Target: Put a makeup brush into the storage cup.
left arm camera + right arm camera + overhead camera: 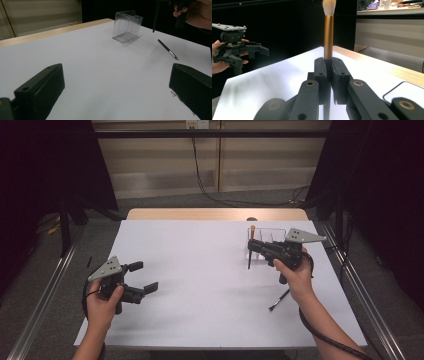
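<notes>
Right hand-held gripper (329, 75) pinches the brush (328, 37) upright beside the clear box (264, 242), near the surface's far right corner. Left hand-held gripper (142, 276) hangs spread wide at the left edge.

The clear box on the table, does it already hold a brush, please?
No, the clear box stands empty; one brush lies beside it on the table.

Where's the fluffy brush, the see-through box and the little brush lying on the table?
fluffy brush (328, 37), right gripper view, copper ferrule.
see-through box (127, 26), left gripper view, front wall.
little brush (167, 49), left gripper view, middle of handle.
</notes>
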Motion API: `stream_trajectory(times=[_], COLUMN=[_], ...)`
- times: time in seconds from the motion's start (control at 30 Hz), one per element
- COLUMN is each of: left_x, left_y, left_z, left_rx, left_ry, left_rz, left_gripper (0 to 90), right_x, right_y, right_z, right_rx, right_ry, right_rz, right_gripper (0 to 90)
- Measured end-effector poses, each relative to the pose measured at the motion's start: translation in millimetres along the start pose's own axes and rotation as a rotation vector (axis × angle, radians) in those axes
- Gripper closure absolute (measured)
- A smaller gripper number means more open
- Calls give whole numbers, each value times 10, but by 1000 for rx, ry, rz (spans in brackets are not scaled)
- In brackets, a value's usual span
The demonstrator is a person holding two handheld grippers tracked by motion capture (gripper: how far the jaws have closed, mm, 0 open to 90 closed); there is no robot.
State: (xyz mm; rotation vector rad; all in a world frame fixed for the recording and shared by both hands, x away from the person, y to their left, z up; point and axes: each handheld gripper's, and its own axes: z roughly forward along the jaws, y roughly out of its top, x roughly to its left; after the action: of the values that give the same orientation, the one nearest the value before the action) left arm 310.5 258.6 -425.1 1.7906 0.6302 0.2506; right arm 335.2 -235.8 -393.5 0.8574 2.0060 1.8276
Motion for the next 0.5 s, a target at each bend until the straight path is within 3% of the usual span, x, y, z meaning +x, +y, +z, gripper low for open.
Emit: stream_trajectory(times=[0.5], left_x=[6], left_y=[-91], left_z=[-132], left_rx=[-19], left_ry=[18], left_rz=[-4], left_gripper=[1], right_x=[-79], right_y=[53], right_z=[10], right_rx=[1], right_ry=[-21], right_rz=[-12], right_gripper=[833])
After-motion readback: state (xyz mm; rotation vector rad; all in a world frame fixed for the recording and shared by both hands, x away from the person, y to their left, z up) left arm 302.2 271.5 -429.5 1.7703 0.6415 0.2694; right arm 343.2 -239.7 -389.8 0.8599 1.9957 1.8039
